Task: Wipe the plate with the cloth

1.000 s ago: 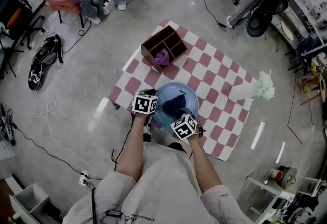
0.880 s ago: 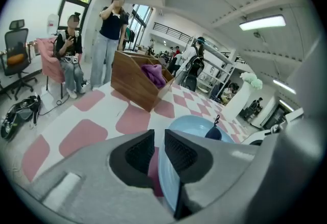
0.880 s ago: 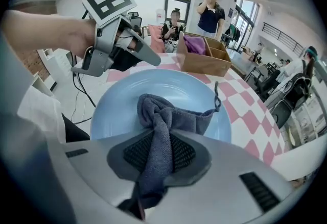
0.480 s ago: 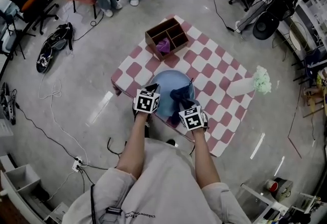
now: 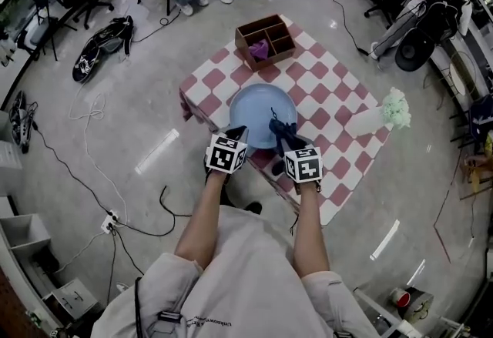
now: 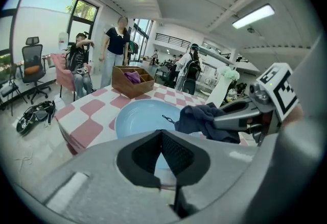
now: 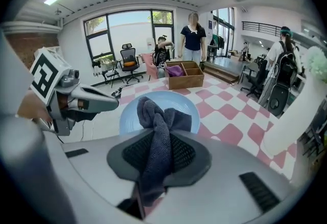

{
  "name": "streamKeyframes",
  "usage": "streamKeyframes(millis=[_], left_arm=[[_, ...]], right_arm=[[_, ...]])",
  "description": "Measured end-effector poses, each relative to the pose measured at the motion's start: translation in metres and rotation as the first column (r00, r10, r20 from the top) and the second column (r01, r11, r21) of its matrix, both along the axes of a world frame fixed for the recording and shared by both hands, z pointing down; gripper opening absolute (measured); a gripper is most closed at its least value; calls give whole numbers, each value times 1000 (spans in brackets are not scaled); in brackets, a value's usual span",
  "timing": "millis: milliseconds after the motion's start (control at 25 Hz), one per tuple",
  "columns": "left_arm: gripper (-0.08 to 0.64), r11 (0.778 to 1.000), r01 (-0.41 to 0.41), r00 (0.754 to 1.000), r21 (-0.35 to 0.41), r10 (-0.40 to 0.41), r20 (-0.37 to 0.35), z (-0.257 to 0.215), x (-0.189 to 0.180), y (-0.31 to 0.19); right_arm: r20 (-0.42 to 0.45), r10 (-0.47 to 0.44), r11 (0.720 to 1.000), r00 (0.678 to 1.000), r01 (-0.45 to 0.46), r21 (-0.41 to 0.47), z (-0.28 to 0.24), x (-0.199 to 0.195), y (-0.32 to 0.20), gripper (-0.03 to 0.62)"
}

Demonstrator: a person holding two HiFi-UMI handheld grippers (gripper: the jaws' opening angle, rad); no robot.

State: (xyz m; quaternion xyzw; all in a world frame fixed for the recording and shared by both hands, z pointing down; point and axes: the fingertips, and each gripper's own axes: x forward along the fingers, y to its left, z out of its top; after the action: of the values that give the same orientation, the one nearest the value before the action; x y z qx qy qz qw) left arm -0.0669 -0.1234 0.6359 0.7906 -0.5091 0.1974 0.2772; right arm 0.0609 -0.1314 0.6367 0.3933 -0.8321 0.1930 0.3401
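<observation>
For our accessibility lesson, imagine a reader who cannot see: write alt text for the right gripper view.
The right gripper has its jaws shut on a dark blue cloth, which bunches up over a light blue plate on a pink-and-white checked table. At left, the left gripper holds the plate's rim, and a wooden box stands behind the plate.

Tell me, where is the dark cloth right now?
In the head view, the cloth is pinched in the fingers of the right gripper, over the near right part of the blue plate on the checkered table.
</observation>
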Motion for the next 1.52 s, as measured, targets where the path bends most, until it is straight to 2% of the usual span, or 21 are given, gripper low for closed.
streamKeyframes(millis=[120,280,440,560,760,1000,1160,1360,1520], left_arm=[[11,999,44,999,12,-44,16,1,4,30],[11,993,118,993,17,-118,-16,2,11,68],[11,992,124,992,1,-124,8,9,17,96],[11,993,120,993,-3,-120,20,11,17,110],[11,993,119,992,11,-119,34,0,16,115],[11,995,92,995,36,-94,45,-6,29,110],[11,997,65,996,36,-67,66,-8,39,106],[11,998,59,996,38,-61,65,-9,42,104],[11,997,65,996,31,-67,63,-6,40,106]], right_arm=[[49,-5,999,999,7,-37,-1,6,13,75],[60,-28,996,998,33,-83,5,6,34,75],[77,-35,994,996,42,-98,6,10,66,75],[85,-72,989,994,82,-123,12,15,94,75],[89,-79,989,993,90,-120,9,26,113,75],[48,-104,990,993,108,-91,10,30,128,75],[8,-98,992,995,98,-83,15,34,131,75],[10,-75,996,997,76,-56,15,37,126,75],[6,-79,994,997,79,-68,21,36,126,75]])
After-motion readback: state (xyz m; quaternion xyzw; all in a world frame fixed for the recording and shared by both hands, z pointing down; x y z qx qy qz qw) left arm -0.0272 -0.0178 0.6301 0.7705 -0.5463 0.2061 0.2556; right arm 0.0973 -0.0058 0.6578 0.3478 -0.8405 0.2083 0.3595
